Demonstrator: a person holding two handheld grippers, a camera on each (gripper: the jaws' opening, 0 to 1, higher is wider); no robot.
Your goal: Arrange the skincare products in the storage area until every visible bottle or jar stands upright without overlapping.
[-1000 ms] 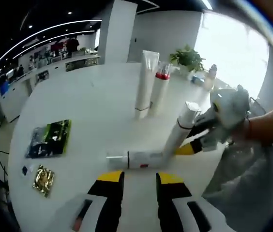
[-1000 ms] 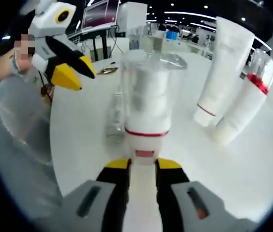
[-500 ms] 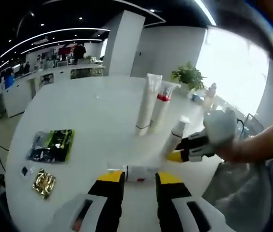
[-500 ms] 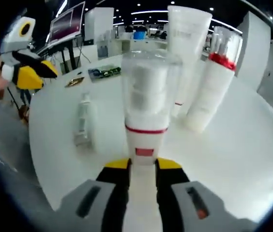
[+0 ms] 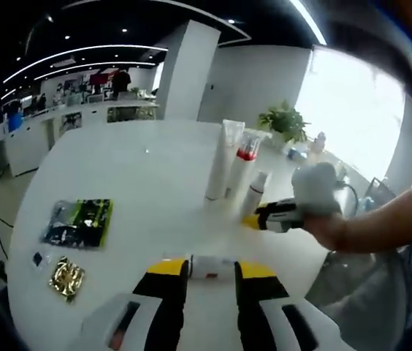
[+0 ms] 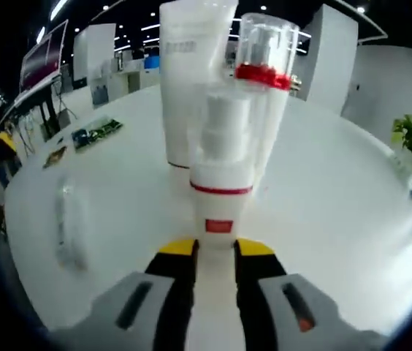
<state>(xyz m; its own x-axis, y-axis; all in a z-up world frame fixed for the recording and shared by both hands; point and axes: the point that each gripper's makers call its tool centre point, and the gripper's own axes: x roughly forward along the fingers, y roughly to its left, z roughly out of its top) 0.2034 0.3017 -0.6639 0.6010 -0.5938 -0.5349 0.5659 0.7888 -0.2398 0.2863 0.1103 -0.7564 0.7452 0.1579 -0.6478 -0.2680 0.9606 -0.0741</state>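
My right gripper (image 6: 215,252) is shut on a white pump bottle (image 6: 220,175) with a red band and a clear cap, held upright. Just behind it stand a tall white tube (image 6: 191,73) and a red-collared bottle (image 6: 264,73). In the left gripper view the right gripper (image 5: 264,217) holds that pump bottle (image 5: 256,194) close beside the tube (image 5: 219,161) and the red-collared bottle (image 5: 241,168). A small white bottle (image 5: 210,267) lies on its side across the tips of my left gripper (image 5: 212,270), whose jaws stand open. The lying bottle (image 6: 71,227) is blurred at the left.
On the round white table (image 5: 147,175), a green packet (image 5: 78,219) and a gold packet (image 5: 66,274) lie at the left. A potted plant (image 5: 285,121) stands at the far edge. A person's hand (image 5: 352,227) reaches in from the right.
My right gripper carried the pump bottle away from the lying bottle, stood it up straight and brought it next to the standing tube and red-collared bottle. My left gripper stayed near the lying bottle.
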